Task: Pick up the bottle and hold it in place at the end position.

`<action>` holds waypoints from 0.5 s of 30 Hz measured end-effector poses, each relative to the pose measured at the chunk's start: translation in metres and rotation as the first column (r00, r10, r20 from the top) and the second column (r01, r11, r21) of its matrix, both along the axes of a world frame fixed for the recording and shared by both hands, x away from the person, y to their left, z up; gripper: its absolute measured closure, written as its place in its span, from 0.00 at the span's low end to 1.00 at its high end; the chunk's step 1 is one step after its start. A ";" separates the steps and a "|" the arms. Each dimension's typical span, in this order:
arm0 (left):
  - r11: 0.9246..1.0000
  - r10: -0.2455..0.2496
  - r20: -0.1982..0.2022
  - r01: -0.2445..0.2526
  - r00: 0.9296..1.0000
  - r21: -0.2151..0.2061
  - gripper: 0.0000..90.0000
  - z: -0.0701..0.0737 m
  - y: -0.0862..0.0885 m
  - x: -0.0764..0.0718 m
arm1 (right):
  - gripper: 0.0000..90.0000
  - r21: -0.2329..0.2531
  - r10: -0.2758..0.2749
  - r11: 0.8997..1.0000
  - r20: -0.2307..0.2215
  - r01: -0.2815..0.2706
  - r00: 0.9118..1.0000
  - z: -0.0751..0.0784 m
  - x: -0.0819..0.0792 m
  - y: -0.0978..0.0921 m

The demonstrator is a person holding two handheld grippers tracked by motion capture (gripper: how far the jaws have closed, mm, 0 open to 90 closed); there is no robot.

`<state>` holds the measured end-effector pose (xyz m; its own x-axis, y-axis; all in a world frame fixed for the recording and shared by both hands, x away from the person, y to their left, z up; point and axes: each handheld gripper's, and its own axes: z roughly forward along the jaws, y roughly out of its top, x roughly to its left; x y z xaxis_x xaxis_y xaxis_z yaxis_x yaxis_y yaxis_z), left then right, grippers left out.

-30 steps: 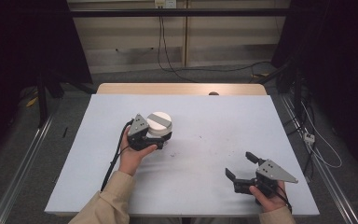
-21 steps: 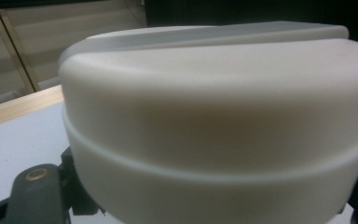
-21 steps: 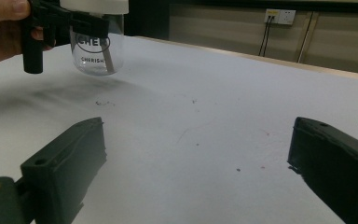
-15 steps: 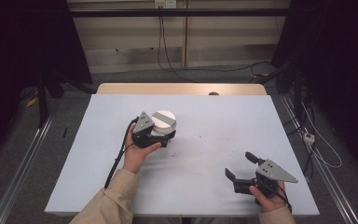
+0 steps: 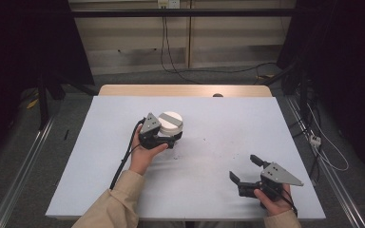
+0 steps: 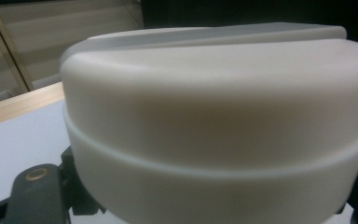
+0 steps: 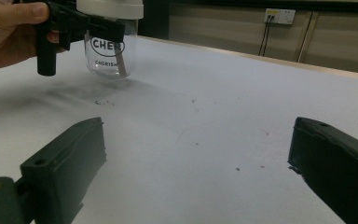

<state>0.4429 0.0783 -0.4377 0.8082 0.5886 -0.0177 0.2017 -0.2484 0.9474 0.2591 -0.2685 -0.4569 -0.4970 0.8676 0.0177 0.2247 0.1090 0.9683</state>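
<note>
White table (image 5: 209, 156), clear jar (image 7: 108, 58) standing

The jar (image 7: 108, 56), at upper left of the right gripper view, was clear and glossy, glass or plastic not determinable, with dark printed lettering. Its lid (image 6: 214, 121) appeared as smooth, matt white plastic. The left gripper (image 5: 164, 137) and right gripper (image 5: 247, 170) showed matt black plastic jaws; each carried a flat grey plate of dull finish. The table (image 5: 228, 128) surface was pale, matt, lightly scuffed and speckled, with a bare wood edge at the far side. The sleeve (image 5: 119, 199) was beige woven cloth.
</note>
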 end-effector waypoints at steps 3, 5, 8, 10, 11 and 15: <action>1.000 -0.007 0.004 0.007 1.000 0.002 0.20 0.000 -0.003 0.001 | 0.04 -0.002 0.001 1.000 0.003 -0.001 1.000 0.000 0.000 0.000; 1.000 -0.011 0.003 0.011 1.000 -0.001 0.20 0.000 -0.006 0.003 | 0.04 -0.002 0.001 1.000 0.002 -0.001 1.000 0.000 0.000 0.000; 1.000 -0.007 0.003 0.007 1.000 0.000 0.20 0.000 -0.007 0.003 | 0.04 -0.002 -0.001 1.000 0.001 0.001 1.000 0.000 0.000 0.000; 1.000 -0.013 0.005 0.013 1.000 0.002 0.20 0.000 -0.009 0.005 | 0.04 -0.002 -0.002 1.000 0.000 0.002 1.000 0.000 0.000 0.000; 1.000 -0.017 0.004 0.017 1.000 0.002 0.20 0.000 -0.010 0.005 | 0.04 -0.001 0.000 1.000 -0.001 0.000 1.000 0.000 0.000 0.000; 1.000 -0.018 0.011 0.018 1.000 -0.001 0.20 0.000 -0.012 0.007 | 0.04 -0.002 0.000 1.000 -0.001 0.000 1.000 0.000 0.001 0.000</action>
<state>0.4502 0.0661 -0.4380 0.8191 0.5736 -0.0097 0.1869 -0.2508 0.9498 0.2596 -0.2683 -0.4572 -0.4968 0.8677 0.0165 0.2254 0.1107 0.9680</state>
